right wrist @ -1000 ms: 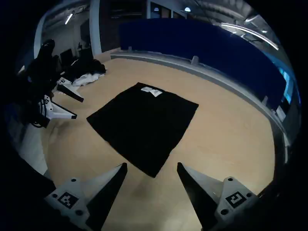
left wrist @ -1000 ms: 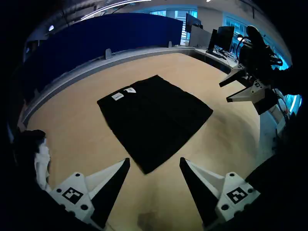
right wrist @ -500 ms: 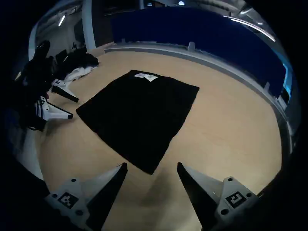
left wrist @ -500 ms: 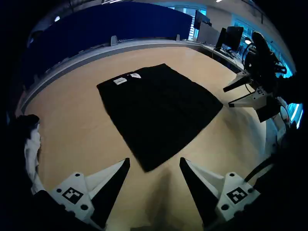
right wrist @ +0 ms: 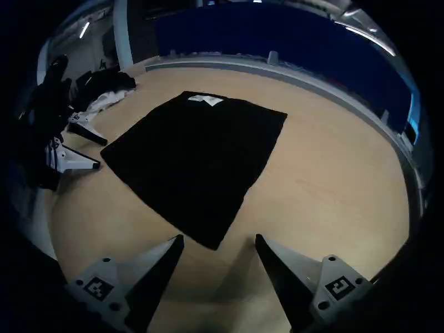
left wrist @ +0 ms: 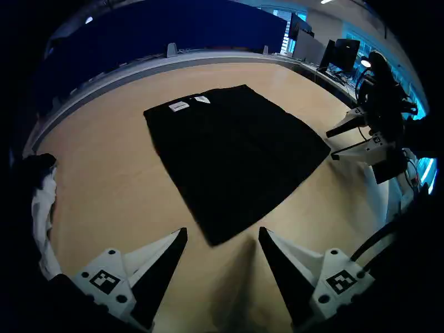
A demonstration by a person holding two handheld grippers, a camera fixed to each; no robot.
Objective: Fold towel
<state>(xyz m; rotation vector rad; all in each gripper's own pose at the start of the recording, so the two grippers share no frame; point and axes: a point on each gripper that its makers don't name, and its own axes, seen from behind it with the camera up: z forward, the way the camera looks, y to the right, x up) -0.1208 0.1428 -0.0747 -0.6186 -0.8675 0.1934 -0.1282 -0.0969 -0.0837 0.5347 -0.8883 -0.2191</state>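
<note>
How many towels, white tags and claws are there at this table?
Towel: 1
White tags: 2
Claws: 2, the left claw and the right claw, both open
Total: 5

Both views sit over the table (left wrist: 111, 177), pitched down at the towel (left wrist: 233, 150), close off its nearest corner, from adjacent sides. Shared: whole towel, blue partition (left wrist: 166, 33).
</note>
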